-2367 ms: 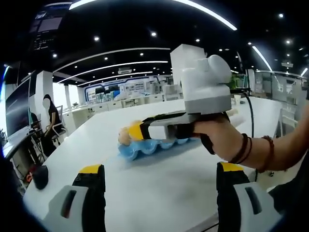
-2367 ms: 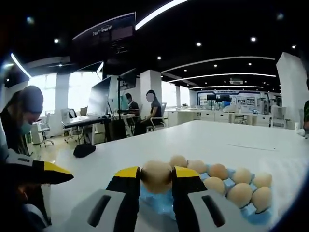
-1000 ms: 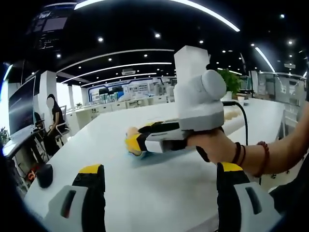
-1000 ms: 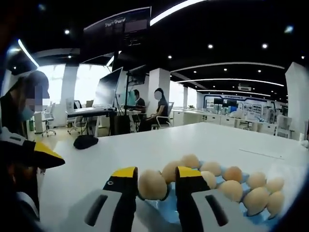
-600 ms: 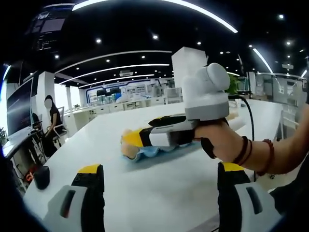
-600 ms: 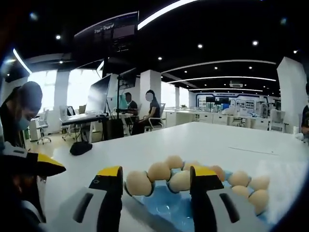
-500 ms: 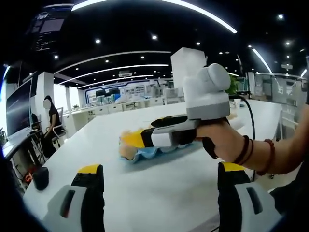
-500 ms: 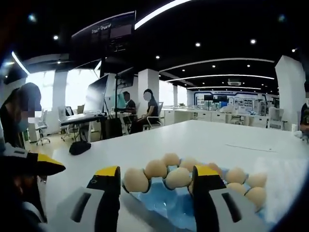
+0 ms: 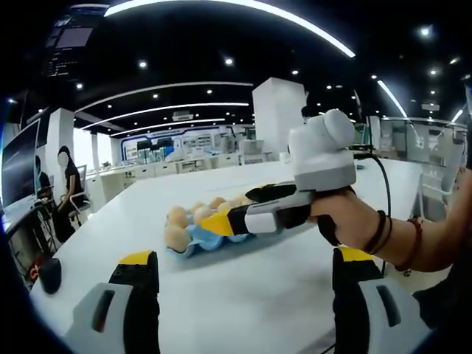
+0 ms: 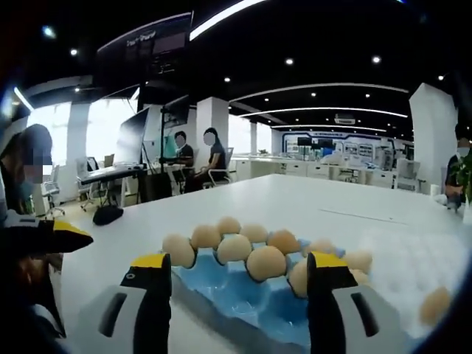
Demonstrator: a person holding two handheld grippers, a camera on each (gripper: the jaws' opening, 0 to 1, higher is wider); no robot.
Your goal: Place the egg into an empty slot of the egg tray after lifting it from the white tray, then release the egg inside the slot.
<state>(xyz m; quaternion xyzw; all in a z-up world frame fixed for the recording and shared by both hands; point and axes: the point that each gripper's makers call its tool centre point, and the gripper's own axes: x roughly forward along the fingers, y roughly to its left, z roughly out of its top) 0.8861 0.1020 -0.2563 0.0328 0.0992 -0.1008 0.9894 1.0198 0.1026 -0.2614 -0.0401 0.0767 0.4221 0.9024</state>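
The blue egg tray (image 10: 221,291) lies on the white table just beyond my right gripper (image 10: 240,264), whose jaws stand open with nothing between them. Several brown eggs fill its slots; one egg (image 10: 179,251) sits in the corner slot near my left jaw. To the right a single egg (image 10: 435,304) rests on the white tray (image 10: 413,258). In the left gripper view the right gripper (image 9: 228,210), held by a hand, hovers by the egg tray (image 9: 193,240). My left gripper (image 9: 245,258) is open and empty, well short of the tray.
A black mouse (image 9: 48,274) lies near the table's left edge, also seen as the mouse (image 10: 107,214). The left gripper's yellow tip (image 10: 63,237) pokes in beside a person (image 10: 29,162). Two people (image 10: 210,158) sit at desks far behind.
My right gripper opened and let go of the egg, which now rests in a tray slot. The gripper has drawn back a little from the tray. The left gripper stayed open.
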